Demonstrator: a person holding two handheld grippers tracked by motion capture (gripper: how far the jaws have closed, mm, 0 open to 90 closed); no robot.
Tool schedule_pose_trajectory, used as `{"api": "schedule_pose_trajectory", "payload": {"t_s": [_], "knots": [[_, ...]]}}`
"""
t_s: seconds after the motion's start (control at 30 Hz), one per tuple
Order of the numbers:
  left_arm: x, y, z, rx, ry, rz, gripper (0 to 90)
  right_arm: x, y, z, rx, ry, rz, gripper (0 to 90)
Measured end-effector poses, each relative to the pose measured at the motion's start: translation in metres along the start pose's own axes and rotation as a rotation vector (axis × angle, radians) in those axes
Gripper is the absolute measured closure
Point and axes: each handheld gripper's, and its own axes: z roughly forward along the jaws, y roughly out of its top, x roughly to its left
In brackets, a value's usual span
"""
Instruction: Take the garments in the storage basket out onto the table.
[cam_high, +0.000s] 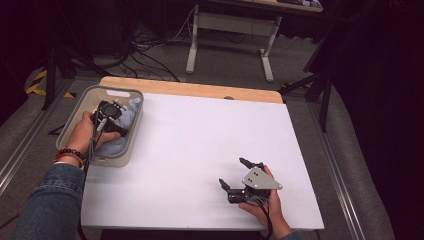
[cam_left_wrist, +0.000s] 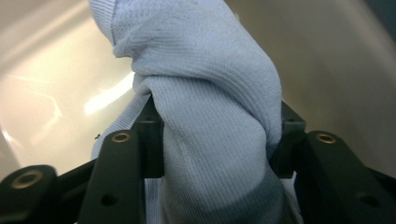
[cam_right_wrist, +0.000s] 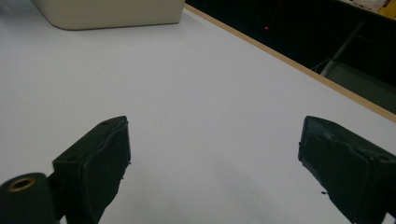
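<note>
A light blue knitted cloth lies bunched in a grey plastic bin at the table's left side. My left gripper reaches down into the bin, and its two black jaws squeeze a thick fold of the cloth between their pads. From above, the left gripper sits in the bin with the cloth beside and under it. My right gripper rests low over the white tabletop at the front right. In its own view the right gripper stands wide open with nothing between its jaws.
The bin's pale wall shows at the far left of the right gripper view. A wooden strip edges the table's far side. Beyond it stand a desk's metal legs and loose cables on the floor.
</note>
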Motion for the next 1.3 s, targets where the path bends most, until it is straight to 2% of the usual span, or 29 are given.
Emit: {"api": "schedule_pose_trajectory", "payload": {"t_s": [0.1, 0.17, 0.27, 0.33, 0.43, 0.53, 0.6, 0.67, 0.73, 0.83, 1.0, 1.3], "knots": [[0.003, -0.003, -0.008, -0.07, 0.018, -0.014, 55.8, -0.001, 0.0, -0.001, -0.001, -0.004, 0.002, 9.6], [0.005, -0.006, -0.013, -0.099, 0.028, -0.025, 56.5, -0.001, -0.001, -0.002, -0.003, -0.006, 0.005, 9.6], [0.008, -0.01, -0.02, -0.158, 0.074, -0.041, 57.7, -0.001, 0.0, -0.002, -0.002, -0.007, 0.006, 9.6], [0.01, -0.014, -0.026, -0.208, 0.089, -0.071, 58.6, -0.001, 0.0, -0.001, -0.002, -0.007, 0.006, 9.6], [0.012, -0.017, -0.031, -0.24, 0.086, -0.077, 59.0, -0.001, 0.0, -0.001, -0.002, -0.007, 0.005, 9.6], [0.011, -0.019, -0.037, -0.276, 0.107, -0.084, 59.0, -0.001, 0.0, -0.001, -0.004, -0.008, 0.006, 9.7], [0.01, -0.019, -0.04, -0.297, 0.106, -0.089, 59.1, -0.001, 0.0, -0.001, -0.005, -0.009, 0.008, 9.7], [0.008, -0.019, -0.045, -0.327, 0.127, -0.09, 59.1, -0.001, 0.0, -0.001, -0.006, -0.009, 0.009, 9.7], [0.007, -0.019, -0.049, -0.359, 0.115, -0.091, 59.2, -0.001, 0.0, -0.001, -0.007, -0.01, 0.007, 9.7], [0.003, -0.017, -0.057, -0.402, 0.136, -0.084, 59.2, -0.001, 0.0, -0.001, -0.008, -0.012, 0.01, 9.7], [-0.002, -0.015, -0.07, -0.466, 0.126, -0.088, 59.1, -0.001, 0.001, -0.002, -0.009, -0.015, 0.009, 9.7], [-0.021, -0.007, -0.091, -0.552, 0.106, -0.048, 58.9, -0.003, 0.002, -0.005, -0.034, -0.029, 0.013, 10.2]]}}
